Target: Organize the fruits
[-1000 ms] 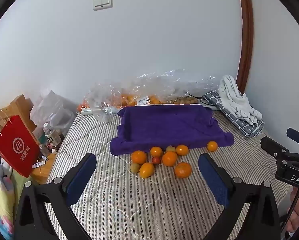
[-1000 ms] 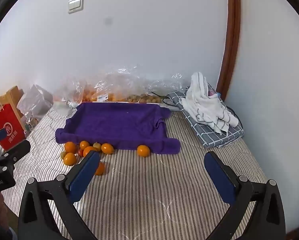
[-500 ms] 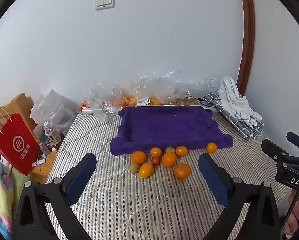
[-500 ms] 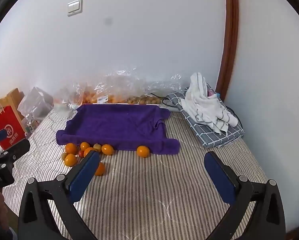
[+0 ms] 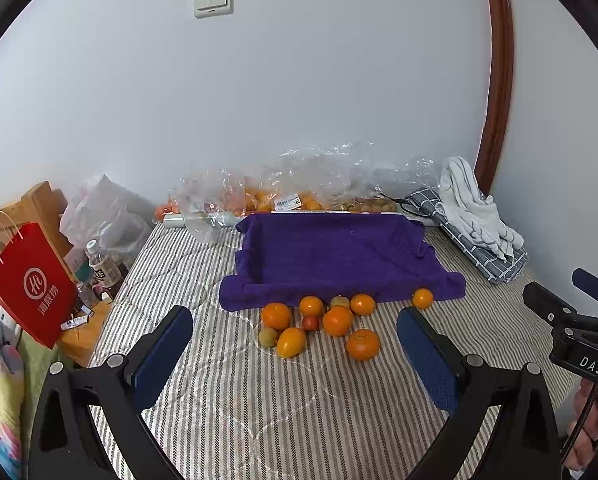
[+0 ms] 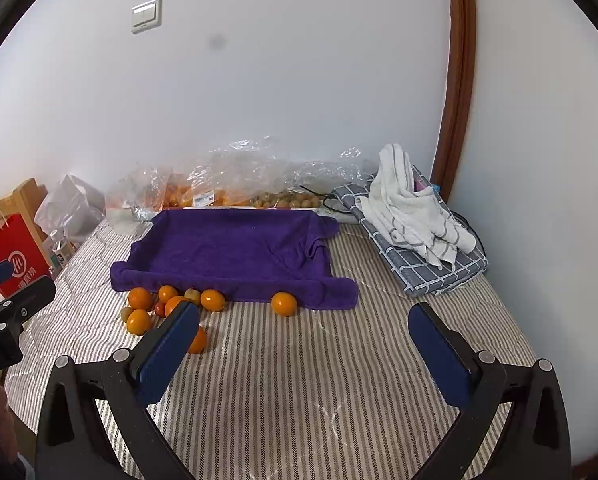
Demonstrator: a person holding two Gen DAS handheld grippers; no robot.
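Orange fruits [image 5: 315, 324] lie in a loose cluster on the striped bed [image 5: 259, 420], just in front of the near rim of a tray draped in a purple towel [image 5: 335, 256]; among them sit a small red fruit [image 5: 310, 323] and two dull greenish ones. One orange [image 5: 422, 298] lies apart to the right of the cluster, touching the towel's front edge. Nothing lies on the towel itself. My left tool [image 5: 295, 356] hangs above the bed short of the cluster, its blue pads spread wide and holding nothing. My right tool [image 6: 305, 354] is likewise spread and empty, further to the right, with its left pad covering part of the nearest orange in the right wrist view. Behind the tray, against the wall, clear plastic bags [image 5: 299, 188] hold more fruit. A white towel [image 6: 411, 208] lies on a folded grey checked cloth [image 6: 431, 268] at the far right corner of the bed. A red paper bag [image 5: 31, 284] and a bottle [image 5: 103, 266] stand beside the bed on the left.
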